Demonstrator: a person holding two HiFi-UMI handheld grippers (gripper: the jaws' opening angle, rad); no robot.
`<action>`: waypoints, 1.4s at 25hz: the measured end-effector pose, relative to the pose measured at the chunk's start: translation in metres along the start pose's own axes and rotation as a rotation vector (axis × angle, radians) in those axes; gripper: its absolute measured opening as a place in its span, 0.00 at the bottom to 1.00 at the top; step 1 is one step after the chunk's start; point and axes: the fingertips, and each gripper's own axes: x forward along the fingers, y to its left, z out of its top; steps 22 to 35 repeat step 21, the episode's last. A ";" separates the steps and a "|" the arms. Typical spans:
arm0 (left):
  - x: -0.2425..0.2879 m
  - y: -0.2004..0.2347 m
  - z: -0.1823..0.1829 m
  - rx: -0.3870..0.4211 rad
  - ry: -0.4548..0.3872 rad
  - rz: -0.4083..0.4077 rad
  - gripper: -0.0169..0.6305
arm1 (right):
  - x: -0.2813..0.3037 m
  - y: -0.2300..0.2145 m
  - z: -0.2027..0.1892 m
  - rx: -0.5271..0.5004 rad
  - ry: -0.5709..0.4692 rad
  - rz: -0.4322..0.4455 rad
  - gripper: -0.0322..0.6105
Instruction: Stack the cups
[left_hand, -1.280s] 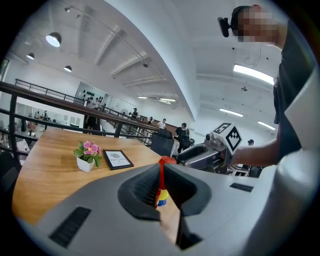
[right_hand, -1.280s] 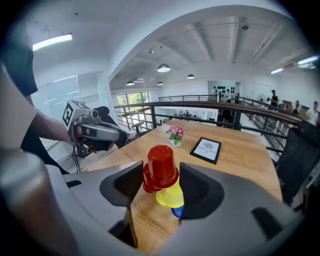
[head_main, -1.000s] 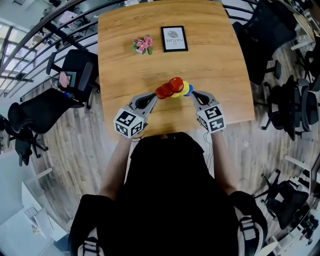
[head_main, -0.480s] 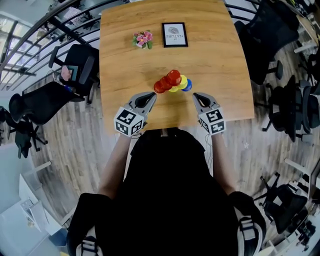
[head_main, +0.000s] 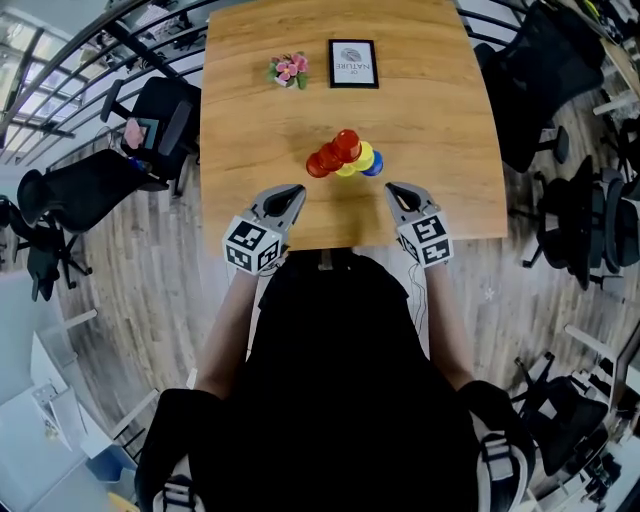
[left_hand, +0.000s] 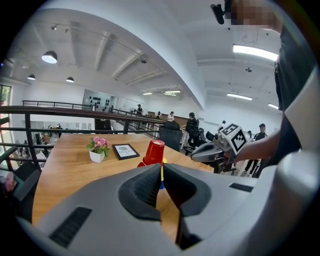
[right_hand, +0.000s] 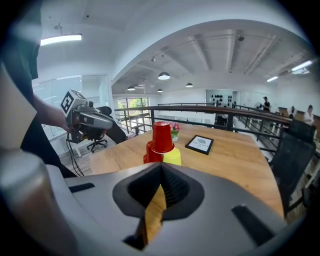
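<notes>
Open-plan office with a plank floor and black office chairs (head_main: 160, 130) round a wooden table (head_main: 440, 60). Near the middle of the table, somewhat toward its near edge: a tight cluster of cups (head_main: 345, 160), touching one another. Top red cup (head_main: 347, 145) mouth down, resting on the ones beneath; lower red cup (head_main: 322, 162) at the cluster's left, yellow cup (head_main: 364, 157) beside it, blue cup (head_main: 374, 168) at the right end. Close to the far edge, well apart from the cups: potted flowers (head_main: 288, 70) and, just to their right, a framed print (head_main: 353, 63). Left gripper (head_main: 296, 190) over the near edge, left of the cluster, aimed toward it, jaws closed together and empty. Right gripper (head_main: 393, 189) over the same edge, right of the cluster, jaws pressed together, holding nothing. Both near the cups, touching none
</notes>
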 end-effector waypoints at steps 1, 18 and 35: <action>-0.002 -0.001 -0.001 -0.001 0.000 0.005 0.07 | 0.000 0.001 0.000 -0.002 -0.002 0.005 0.06; -0.010 -0.002 -0.010 -0.013 0.007 0.032 0.07 | 0.003 0.006 -0.001 -0.021 -0.014 0.027 0.06; -0.011 0.000 -0.011 -0.020 0.004 0.037 0.07 | 0.004 0.008 0.002 -0.023 -0.024 0.034 0.06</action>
